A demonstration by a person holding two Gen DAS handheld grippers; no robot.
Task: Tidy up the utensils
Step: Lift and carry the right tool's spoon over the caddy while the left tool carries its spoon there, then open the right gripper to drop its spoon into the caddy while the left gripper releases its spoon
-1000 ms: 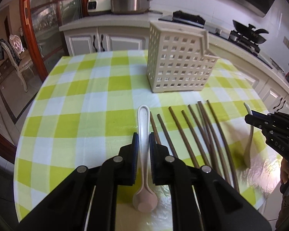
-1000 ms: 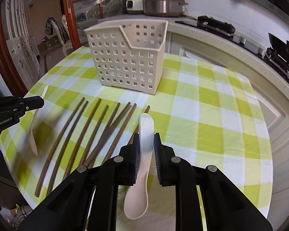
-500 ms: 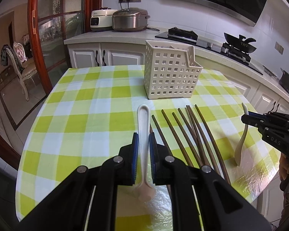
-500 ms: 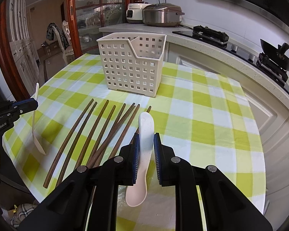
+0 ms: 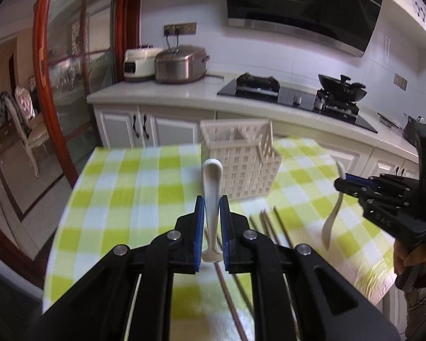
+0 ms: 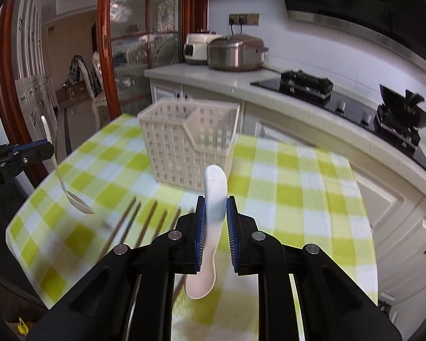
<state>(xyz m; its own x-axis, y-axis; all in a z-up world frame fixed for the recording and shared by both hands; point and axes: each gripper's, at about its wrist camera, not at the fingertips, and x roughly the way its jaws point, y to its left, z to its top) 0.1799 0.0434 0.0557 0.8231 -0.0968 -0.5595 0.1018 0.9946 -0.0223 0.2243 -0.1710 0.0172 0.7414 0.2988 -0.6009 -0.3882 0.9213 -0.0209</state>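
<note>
Spoons are what both grippers hold, one white spoon each, up in the air above the table [image 5: 122,187] with the green and white checked cloth.

The left gripper [image 5: 212,207] is squeezed tight on the thin handle of the left spoon [image 5: 212,187]. The blue pads press it from both sides. This spoon points away from the camera, handle end far and up, bowl end near and low.

The right gripper [image 6: 215,209] is squeezed tight on the right spoon [image 6: 214,196], which is wider and has small specks. It also points away from the camera, with its bowl hanging low and near.

In the left view the right spoon stands almost upright, its bowl at the bottom.

The white basket [image 6: 189,145] with square holes stands on the table just past both spoons. The brown chopsticks [image 6: 125,227] lie side by side on the cloth below the grippers, pointing toward the basket.
</note>
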